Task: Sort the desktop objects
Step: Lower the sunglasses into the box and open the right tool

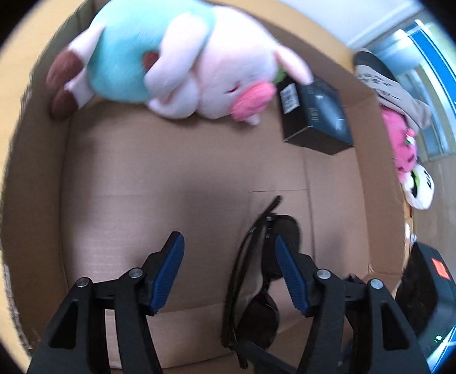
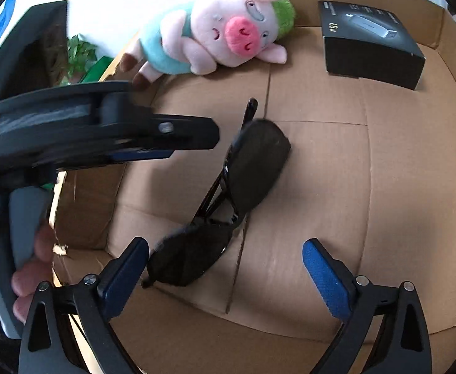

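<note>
My left claw (image 1: 229,269) stands partly open over the floor of the cardboard box (image 1: 134,162), its pads pressing on nothing; the sunglasses (image 1: 259,280) lie between its fingers, close against the right-hand pad, though I cannot tell whether they touch it, and the lower lens is cut off behind the claw's frame. From my right wrist view my right claw (image 2: 225,268) gapes wide and holds nothing, and the sunglasses (image 2: 228,193) lie folded on the box floor (image 2: 321,171), one lens just beside the left pad at about 9 o'clock of the gap. The plush pig (image 2: 215,37) lies at 12 o'clock against the far wall, the black carton (image 2: 371,43) at 2 o'clock (its small print is too blurred to read). My left hand (image 2: 25,255) shows at the picture's edge, mostly cropped, around the other tool's handle. Beyond the box wall at 3 o'clock in the left view, a pink toy (image 1: 405,146) is half hidden.
</note>
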